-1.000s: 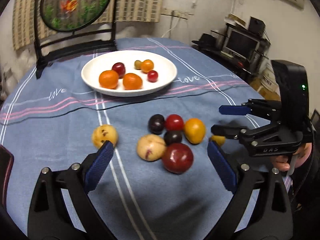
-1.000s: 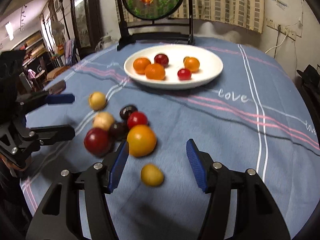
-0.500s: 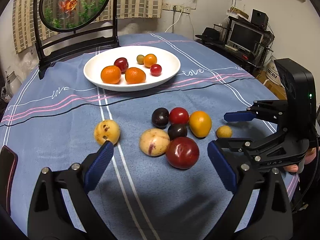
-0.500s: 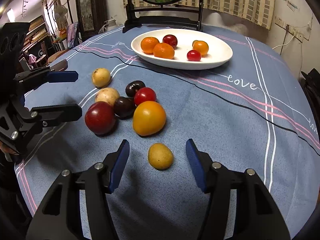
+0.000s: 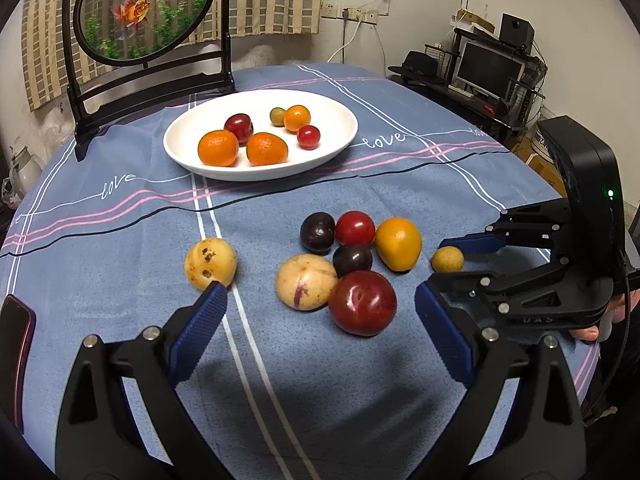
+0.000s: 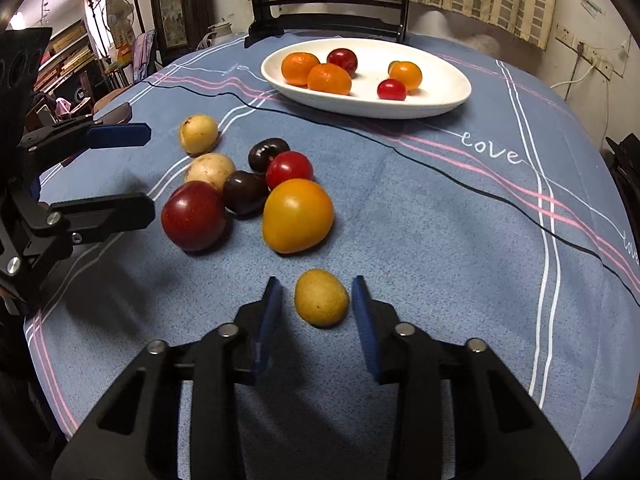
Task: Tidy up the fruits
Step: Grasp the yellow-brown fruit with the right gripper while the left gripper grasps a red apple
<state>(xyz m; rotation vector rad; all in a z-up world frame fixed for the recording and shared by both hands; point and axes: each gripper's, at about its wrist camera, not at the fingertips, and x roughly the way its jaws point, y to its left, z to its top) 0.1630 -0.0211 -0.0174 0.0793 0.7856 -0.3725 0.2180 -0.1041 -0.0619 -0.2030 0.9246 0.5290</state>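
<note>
Matt woven tablecloth (image 6: 440, 220); glossy white plate (image 6: 440, 100); shiny red plum (image 5: 362, 302); ribbed blue pads (image 5: 198, 336)

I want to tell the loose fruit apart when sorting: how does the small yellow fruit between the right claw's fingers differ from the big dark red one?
The small yellow fruit is dull and far smaller; the dark red fruit is glossy. The yellow one lies alone between the right claw, whose jaws have just been closing; the red one touches other fruit in the cluster. Both lie on the tablecloth, outside the plate.
</note>
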